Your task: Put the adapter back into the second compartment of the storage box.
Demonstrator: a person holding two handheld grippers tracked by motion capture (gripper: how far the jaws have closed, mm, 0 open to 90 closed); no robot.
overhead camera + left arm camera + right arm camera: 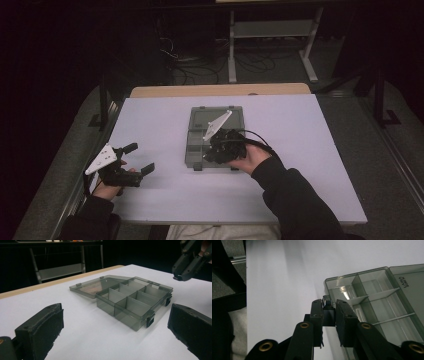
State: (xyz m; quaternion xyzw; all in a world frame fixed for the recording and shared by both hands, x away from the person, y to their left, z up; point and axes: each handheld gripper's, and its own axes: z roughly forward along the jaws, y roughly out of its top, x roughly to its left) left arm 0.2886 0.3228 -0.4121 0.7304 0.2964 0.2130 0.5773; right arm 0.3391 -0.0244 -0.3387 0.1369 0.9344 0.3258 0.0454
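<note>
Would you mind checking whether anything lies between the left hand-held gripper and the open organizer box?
Nothing visible does. Bare white table runs from the open left hand-held gripper to the box; the right hand-held gripper hangs above the box's far side.

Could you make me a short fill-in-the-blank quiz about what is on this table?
1. The box lies with its lid ____.
2. The compartments of the box hold ____.
3. The left gripper has its jaws ____.
4. The right gripper hangs over the box's front ____.

Missing words: open; nothing; open; edge
</note>
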